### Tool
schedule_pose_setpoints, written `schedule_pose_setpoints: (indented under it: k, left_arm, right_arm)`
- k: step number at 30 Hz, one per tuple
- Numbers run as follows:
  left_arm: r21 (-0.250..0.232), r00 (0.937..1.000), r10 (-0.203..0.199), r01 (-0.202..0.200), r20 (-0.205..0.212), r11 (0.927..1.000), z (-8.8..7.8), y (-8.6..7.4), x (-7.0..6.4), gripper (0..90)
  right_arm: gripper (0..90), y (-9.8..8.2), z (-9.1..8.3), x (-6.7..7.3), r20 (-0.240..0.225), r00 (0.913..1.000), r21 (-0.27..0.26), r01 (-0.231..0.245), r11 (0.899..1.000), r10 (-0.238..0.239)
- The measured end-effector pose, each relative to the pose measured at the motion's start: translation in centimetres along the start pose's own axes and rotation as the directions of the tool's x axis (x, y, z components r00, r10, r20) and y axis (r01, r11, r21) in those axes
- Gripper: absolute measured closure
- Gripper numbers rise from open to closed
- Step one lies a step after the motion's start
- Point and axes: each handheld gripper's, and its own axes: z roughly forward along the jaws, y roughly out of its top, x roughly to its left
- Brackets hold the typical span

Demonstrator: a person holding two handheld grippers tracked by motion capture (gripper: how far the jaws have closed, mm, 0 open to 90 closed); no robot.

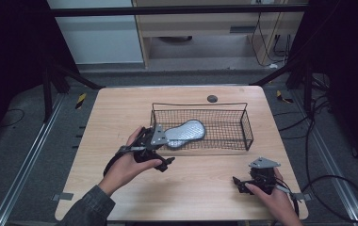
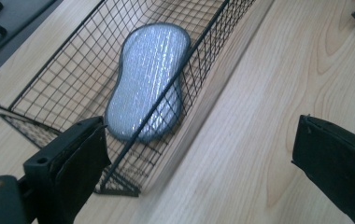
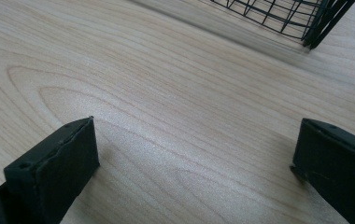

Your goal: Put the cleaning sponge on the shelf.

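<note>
Left gripper point(image 2: 199, 158) first: jaws spread wide, nothing between them, poised just outside the near wall of the wire basket point(image 2: 73, 70) at its left end. Straight ahead at twelve o'clock in the left gripper view lies the silvery sponge pad point(image 2: 147, 79), flat on the mesh floor and pressed close to that near wall. From the high view, the pad point(image 1: 186, 133) sits in the basket's left half, the left gripper point(image 1: 160, 149) at its seven o'clock.

Down at five o'clock on the table point(image 1: 205, 188), the right gripper point(image 3: 194, 158) idles, jaws wide too, bare wood between them, well apart from the basket point(image 1: 200, 123).

By my reading, this is either the release just made or a reach about to begin; I cannot tell which. Any grab next means lifting over the wire rim, then descending onto the pad.
</note>
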Motion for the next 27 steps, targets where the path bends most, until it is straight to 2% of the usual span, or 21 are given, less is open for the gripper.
schedule_pose_setpoints:
  k: [4,8,12,17,20,27]
  left_arm:
    - [0.010,0.9997,-0.020,0.021,-0.016,0.9997,-0.7,-1.6,-0.1,2.8]
    - [0.043,0.9992,-0.031,0.032,-0.026,0.9985,-1.4,-3.4,0.0,2.9]
    - [0.057,0.9976,-0.051,0.054,-0.047,0.9969,-1.8,-5.2,0.6,3.0]
    - [0.075,0.9923,-0.098,0.104,-0.075,0.9918,-2.2,-7.1,1.9,3.1]
    - [0.069,0.9871,-0.134,0.140,-0.087,0.9877,-2.2,-8.1,3.0,3.1]
    - [0.092,0.9753,-0.187,0.198,-0.118,0.9758,-1.1,-10.7,5.8,3.1]
  right_arm:
    - [0.3,0.0,0.0,0.0,0.000,1.0000,0.000,0.001,1.000,-0.001]
    - [0.3,0.0,0.0,0.0,0.000,1.0000,0.000,0.000,1.000,0.000]
    - [0.3,0.0,0.0,0.0,0.000,1.0000,0.000,0.001,1.000,-0.001]
    - [0.3,0.0,0.0,0.0,0.000,1.0000,0.000,0.000,1.000,0.000]
    - [0.3,0.0,0.0,0.0,0.000,1.0000,0.000,0.001,1.000,-0.001]
    - [0.3,0.0,0.0,0.0,0.000,1.0000,0.000,0.000,1.000,0.000]
